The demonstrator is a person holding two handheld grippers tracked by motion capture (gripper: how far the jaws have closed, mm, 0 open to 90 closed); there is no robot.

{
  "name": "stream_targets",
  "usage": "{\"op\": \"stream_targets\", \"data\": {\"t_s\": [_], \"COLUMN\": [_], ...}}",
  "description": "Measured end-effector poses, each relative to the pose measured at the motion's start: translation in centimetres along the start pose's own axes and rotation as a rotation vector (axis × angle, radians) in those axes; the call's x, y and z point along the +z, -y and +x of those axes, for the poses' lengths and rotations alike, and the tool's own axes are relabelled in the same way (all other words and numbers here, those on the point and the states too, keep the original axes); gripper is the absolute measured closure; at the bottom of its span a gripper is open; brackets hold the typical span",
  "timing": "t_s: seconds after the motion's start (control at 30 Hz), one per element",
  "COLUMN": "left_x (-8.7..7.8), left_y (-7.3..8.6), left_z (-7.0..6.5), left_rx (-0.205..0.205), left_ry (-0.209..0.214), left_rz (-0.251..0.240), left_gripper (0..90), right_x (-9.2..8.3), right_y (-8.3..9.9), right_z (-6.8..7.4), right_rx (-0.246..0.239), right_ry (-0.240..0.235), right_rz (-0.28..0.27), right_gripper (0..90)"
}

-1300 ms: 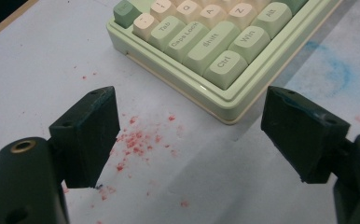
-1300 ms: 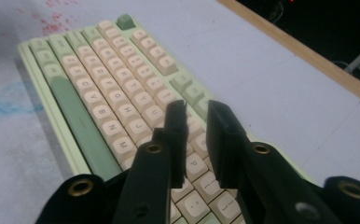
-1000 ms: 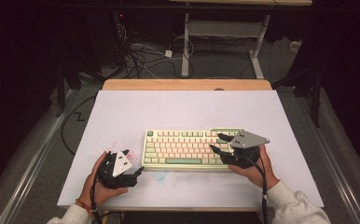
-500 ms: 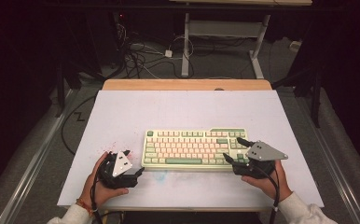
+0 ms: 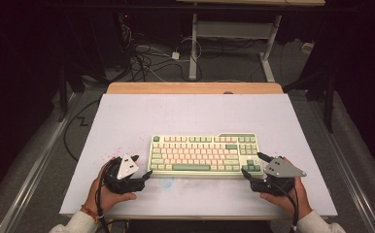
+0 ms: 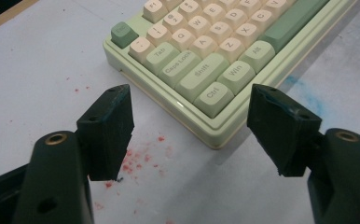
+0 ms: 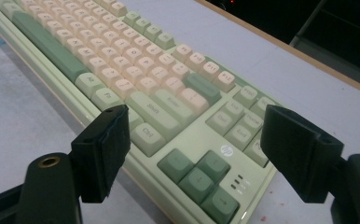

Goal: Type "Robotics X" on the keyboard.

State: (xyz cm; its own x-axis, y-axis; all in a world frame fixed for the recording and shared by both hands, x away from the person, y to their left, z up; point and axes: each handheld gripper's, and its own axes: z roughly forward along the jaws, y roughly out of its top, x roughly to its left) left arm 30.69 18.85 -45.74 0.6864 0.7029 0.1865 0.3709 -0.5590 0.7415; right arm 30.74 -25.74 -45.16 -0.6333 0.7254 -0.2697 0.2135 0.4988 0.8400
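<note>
A pale green keyboard (image 5: 202, 153) with cream and green keys lies flat on the white table top (image 5: 195, 116). My left gripper (image 5: 143, 165) sits at its front left corner, jaws open and just closing a little. In the left gripper view that corner of the keyboard (image 6: 201, 51) lies between the jaws of the left gripper (image 6: 192, 126), pads clear of it. My right gripper (image 5: 251, 163) is at the front right corner, jaws open and just widening. In the right gripper view the arrow-key corner of the keyboard (image 7: 136, 70) lies between the jaws of the right gripper (image 7: 199, 149), untouched.
Red specks (image 6: 136, 158) and a blue smear (image 6: 304, 91) mark the table near the keyboard's front. A wooden strip (image 5: 195, 88) edges the far side. Beyond it, cables (image 5: 146, 58) and a desk frame (image 5: 234, 34) stand on the dark floor.
My right gripper has come off the keyboard's right-hand keys, moving right, toward the front edge and lower, to the front right corner. The left gripper has stayed in place.
</note>
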Motion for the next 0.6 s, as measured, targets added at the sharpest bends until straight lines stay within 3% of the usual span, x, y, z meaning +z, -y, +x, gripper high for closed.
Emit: {"op": "stream_targets", "data": {"t_s": [0.13, 0.27, 0.43, 0.6], "left_x": [0.3, 0.3, 0.9, 1.7], "left_y": [-1.0, -2.2, -3.6, -5.0], "left_z": [0.0, 0.1, 0.4, 0.1], "left_rx": [0.001, 0.017, 0.008, 0.043], "left_ry": [0.014, 0.028, 0.076, 0.105], "left_rz": [0.014, 0.000, 0.012, 0.031], "left_gripper": [35.0, 43.6, 61.9, 79.4], "right_x": [-0.3, -0.4, -0.4, -0.3], "right_y": [0.1, 0.2, 0.4, 0.4], "right_z": [0.1, 0.2, 0.2, 0.3], "right_rx": [-0.007, -0.002, -0.005, -0.007], "right_ry": [0.005, 0.002, 0.002, 0.000], "right_rz": [-0.001, 0.002, 0.008, 0.015], "right_gripper": [24.1, 24.1, 24.1, 24.1]}}
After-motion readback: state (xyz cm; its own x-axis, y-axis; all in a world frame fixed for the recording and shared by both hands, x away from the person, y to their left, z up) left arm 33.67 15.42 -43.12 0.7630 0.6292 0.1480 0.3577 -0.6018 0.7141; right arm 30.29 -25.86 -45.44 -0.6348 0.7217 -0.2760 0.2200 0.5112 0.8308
